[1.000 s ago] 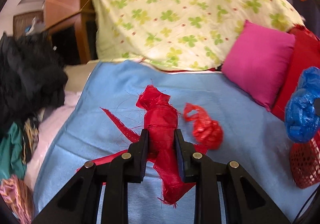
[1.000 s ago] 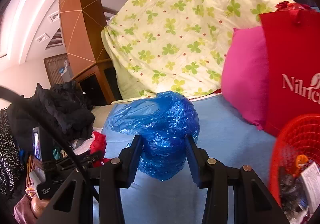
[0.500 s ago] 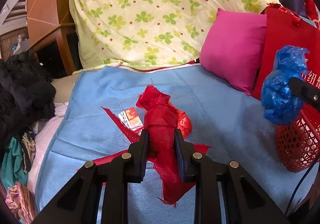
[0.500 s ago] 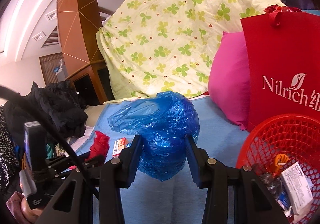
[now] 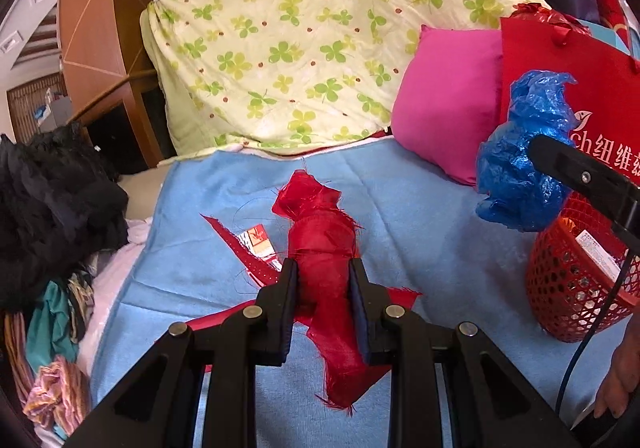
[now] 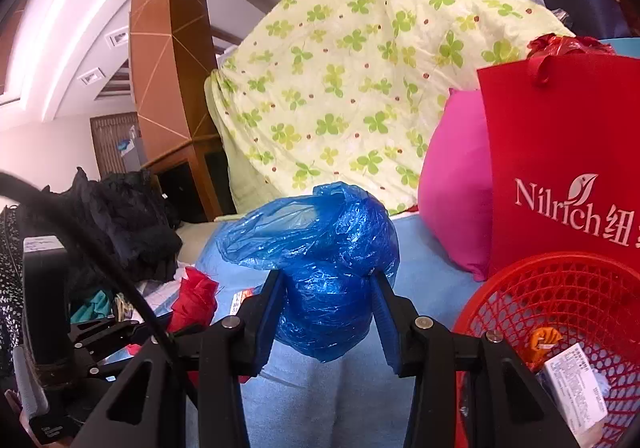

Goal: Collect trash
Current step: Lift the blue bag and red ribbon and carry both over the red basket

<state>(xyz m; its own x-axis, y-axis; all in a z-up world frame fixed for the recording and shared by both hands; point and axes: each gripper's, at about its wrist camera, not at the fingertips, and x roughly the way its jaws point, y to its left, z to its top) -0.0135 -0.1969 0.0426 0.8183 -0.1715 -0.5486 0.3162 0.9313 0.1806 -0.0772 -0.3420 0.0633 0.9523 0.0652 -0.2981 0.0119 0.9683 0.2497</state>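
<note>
With both loads lifted off the bed, I had my right tongs [image 6: 326,312] clamped on the crumpled blue plastic bag [image 6: 320,272], now swung beside the red mesh basket [image 6: 560,288] that a second earlier sat at the frame's edge. My left tongs [image 5: 323,288] gripped the frayed red cloth scrap [image 5: 320,232] above the blue blanket [image 5: 420,215]. A small printed wrapper [image 5: 256,242], uncovered in the move, lay uncollected; the drop looked imminent.
</note>
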